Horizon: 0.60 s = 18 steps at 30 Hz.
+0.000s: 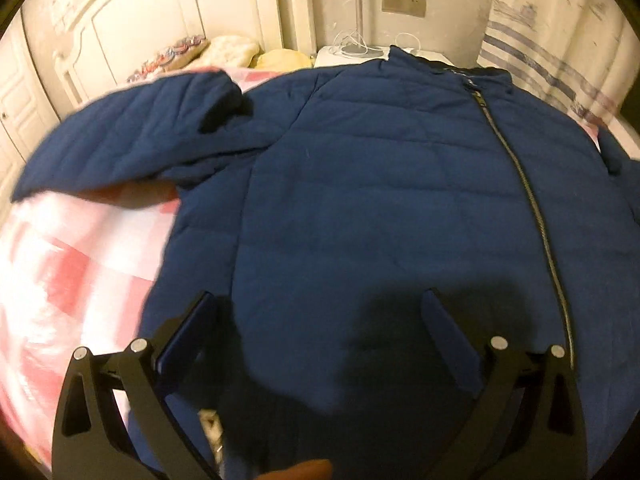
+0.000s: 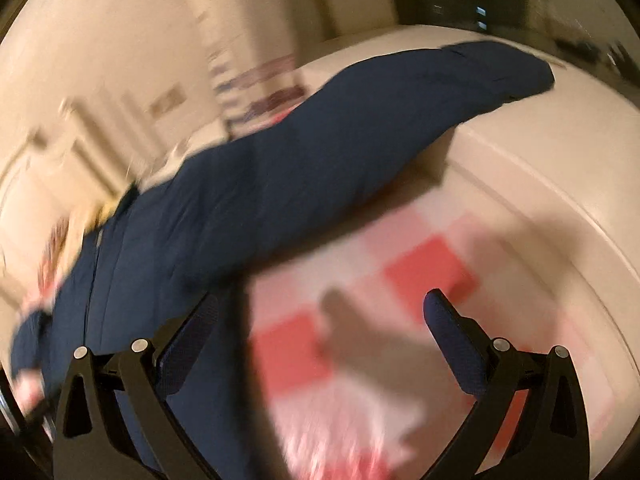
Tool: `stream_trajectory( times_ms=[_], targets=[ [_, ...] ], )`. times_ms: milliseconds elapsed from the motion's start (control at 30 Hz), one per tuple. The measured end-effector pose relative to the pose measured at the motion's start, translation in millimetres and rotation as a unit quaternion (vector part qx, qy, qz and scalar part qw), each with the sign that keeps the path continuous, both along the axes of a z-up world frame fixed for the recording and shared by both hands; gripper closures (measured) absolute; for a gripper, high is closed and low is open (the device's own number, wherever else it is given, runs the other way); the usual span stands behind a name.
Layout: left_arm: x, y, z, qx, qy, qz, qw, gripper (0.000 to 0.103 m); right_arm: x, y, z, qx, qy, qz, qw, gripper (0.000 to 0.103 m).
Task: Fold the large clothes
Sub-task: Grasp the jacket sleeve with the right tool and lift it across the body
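A large blue quilted jacket (image 1: 380, 168) lies front up on a pink and white checked bedsheet (image 1: 72, 264), zip (image 1: 532, 200) closed, collar at the far side. Its left sleeve (image 1: 132, 136) stretches out to the left. My left gripper (image 1: 320, 304) is open and empty, above the jacket's lower front. In the blurred right wrist view the jacket's other sleeve (image 2: 400, 112) reaches out to the upper right over the bed. My right gripper (image 2: 324, 304) is open and empty above the checked sheet (image 2: 424, 268), just right of the jacket's side.
A cream headboard (image 1: 132, 20) and pillows (image 1: 232, 50) lie at the far left. A white nightstand with cables (image 1: 352, 54) stands behind the collar. A striped cloth (image 1: 560, 60) hangs at the far right. The bed's cream edge (image 2: 560, 208) curves on the right.
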<state>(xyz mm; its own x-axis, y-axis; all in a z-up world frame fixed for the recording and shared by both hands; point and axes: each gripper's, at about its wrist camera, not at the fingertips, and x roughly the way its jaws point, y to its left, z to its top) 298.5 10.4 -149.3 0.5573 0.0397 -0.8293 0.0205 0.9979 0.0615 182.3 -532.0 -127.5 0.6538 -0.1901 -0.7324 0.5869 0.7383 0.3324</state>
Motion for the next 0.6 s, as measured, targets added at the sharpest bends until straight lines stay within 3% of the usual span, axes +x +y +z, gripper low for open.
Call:
stream_trajectory(
  times_ms=[300, 333, 467, 567, 600],
  targets=[
    [-1.6, -4.1, -5.5, 0.000, -0.021, 0.001, 0.9998, 0.002, 52.0, -61.3, -23.5, 0.037, 0.011, -0.055, 0.998, 0.006],
    [-0.8, -5.4, -5.8, -0.001, -0.021, 0.002, 0.9998, 0.002, 54.5, -62.2, -24.2, 0.035, 0.010, -0.057, 0.998, 0.010],
    [-1.3, -5.0, -5.9, -0.001, -0.021, 0.003, 0.9998, 0.002, 59.6, -50.9, -12.4, 0.009, -0.030, -0.026, 0.999, 0.057],
    [-1.3, -5.0, -6.0, 0.002, -0.023, 0.003, 0.9997, 0.002, 58.2, -21.9, 18.4, -0.047, -0.070, 0.001, 0.996, 0.076],
    [-1.3, -5.1, -6.0, 0.004, -0.023, 0.003, 0.9997, 0.002, 58.1, -5.8, 34.1, -0.069, -0.086, 0.020, 0.994, 0.077]
  ],
)
